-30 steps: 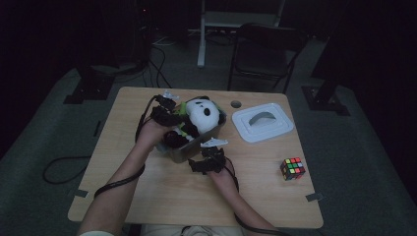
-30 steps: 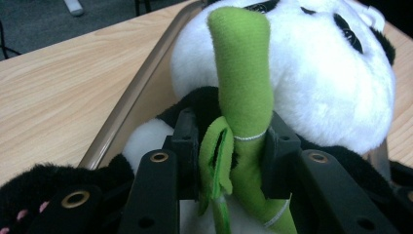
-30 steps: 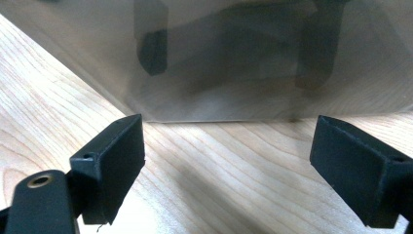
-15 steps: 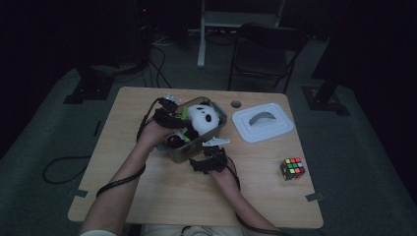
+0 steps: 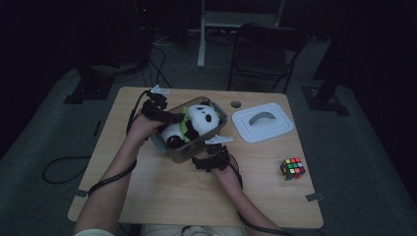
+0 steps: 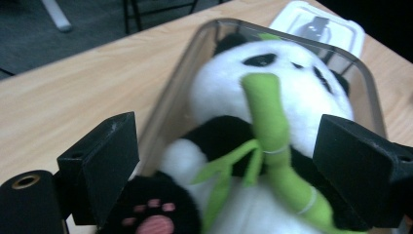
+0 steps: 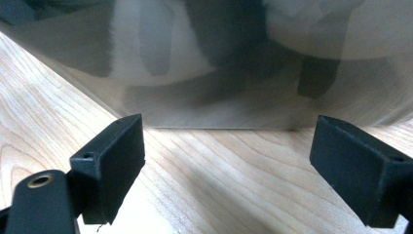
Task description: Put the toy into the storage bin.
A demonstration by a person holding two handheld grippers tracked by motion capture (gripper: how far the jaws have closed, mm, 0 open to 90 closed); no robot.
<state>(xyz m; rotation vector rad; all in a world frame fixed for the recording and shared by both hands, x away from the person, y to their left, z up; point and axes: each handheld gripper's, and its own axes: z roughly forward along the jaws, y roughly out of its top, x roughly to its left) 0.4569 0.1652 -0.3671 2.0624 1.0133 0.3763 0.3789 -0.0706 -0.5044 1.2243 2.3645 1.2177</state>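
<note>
Panda plush, one, lying in one clear container near the middle of the table, toward its far edge; long axis slanting from the near-left to the far-right corner, head at the far-right end, face up, black foot with pink pads at the near-left end. One green bamboo stalk lying along the chest. Left gripper over the container's left rim, jaws just opened wide, standing either side of the plush without pressing on it. Right gripper just beside the container's near wall, jaws wide apart, holding nothing. One white lid right of the container, well apart. One colour cube near the right edge.
</note>
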